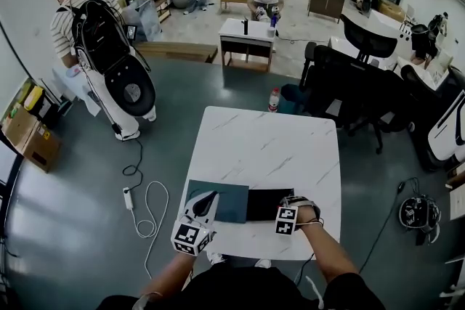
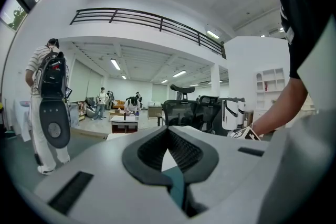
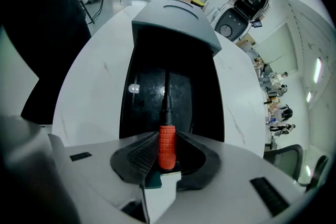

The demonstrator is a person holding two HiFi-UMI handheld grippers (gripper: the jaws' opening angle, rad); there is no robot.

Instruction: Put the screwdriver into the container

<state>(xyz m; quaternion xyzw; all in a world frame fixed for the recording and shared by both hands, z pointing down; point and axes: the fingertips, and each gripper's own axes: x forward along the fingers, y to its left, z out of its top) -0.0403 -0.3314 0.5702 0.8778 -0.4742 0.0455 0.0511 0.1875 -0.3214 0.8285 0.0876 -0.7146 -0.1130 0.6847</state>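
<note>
Task judged near completion but not done: the screwdriver point(image 3: 167, 147) is gripped by its red knurled handle between the ribbed pads of the right tool point(image 3: 166, 135). Its slim dark shaft is pointed down into the black container point(image 3: 147, 63) on the white veined table point(image 1: 269, 149), and lowering and release are left to do. The container is noted as a glossy, speckled rectangular tray, adjoined on one side by a matt teal panel point(image 3: 176, 21). The left tool point(image 2: 168, 131) is closed on nothing.
</note>
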